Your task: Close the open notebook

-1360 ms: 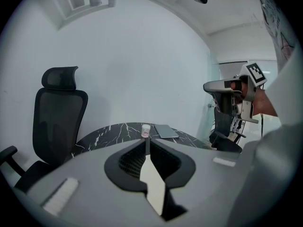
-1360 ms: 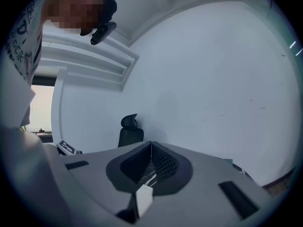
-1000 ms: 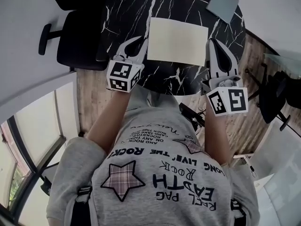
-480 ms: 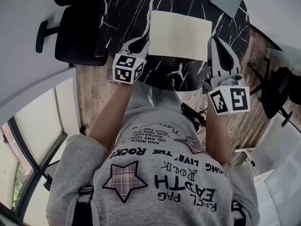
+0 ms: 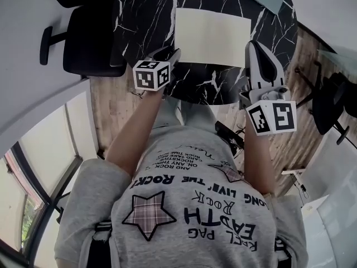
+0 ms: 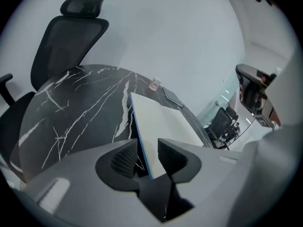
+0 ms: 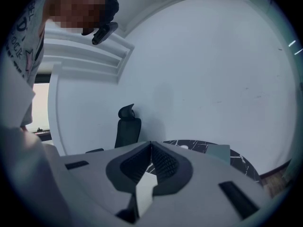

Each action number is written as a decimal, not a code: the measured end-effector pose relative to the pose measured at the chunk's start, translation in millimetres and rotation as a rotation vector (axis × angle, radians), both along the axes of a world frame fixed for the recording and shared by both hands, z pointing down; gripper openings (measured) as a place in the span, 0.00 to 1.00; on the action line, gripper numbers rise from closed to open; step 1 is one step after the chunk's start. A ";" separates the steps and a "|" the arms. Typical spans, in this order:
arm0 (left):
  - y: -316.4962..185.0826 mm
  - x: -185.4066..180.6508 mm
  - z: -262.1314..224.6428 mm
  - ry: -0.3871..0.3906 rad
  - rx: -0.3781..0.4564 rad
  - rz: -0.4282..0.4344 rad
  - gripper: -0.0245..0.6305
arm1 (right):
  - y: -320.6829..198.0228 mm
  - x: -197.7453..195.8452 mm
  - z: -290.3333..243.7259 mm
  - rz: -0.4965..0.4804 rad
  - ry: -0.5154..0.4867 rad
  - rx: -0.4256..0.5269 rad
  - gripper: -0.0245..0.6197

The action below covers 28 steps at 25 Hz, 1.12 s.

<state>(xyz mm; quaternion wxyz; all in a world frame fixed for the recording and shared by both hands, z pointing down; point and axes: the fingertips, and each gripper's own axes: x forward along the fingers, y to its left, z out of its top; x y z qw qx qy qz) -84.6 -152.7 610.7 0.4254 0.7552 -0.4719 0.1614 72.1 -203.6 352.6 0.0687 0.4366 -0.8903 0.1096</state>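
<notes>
notebook (image 5: 212,37): flat on the table (image 5: 145,15), cream rectangle with a thin blue edge; near left corner sits between the left gripper (image 6: 147,157) jaws
left gripper: jaws have just been opening, now apart, ribbed dark pads off the corner; pitched down
right gripper (image 7: 151,148): jaws together, empty; near level beside the notebook's right edge
table: round, black marble, white veins

The grey sweatshirt (image 5: 192,202), lower middle of the head view, bears upside-down print: "LONG LIVE THE ROCK!", large "EARTH" and "ROCK", and smaller lines including "ON ANY TIME".
</notes>
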 end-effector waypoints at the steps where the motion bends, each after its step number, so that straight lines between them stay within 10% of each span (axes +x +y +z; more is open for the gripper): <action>1: 1.1 -0.4 2.4 0.017 -0.017 -0.017 0.22 | 0.2 1.2 0.2 0.002 0.000 -0.001 0.06; 28: 2.3 5.7 4.6 0.133 -0.088 -0.039 0.16 | 4.7 7.4 -1.0 0.015 0.002 0.005 0.06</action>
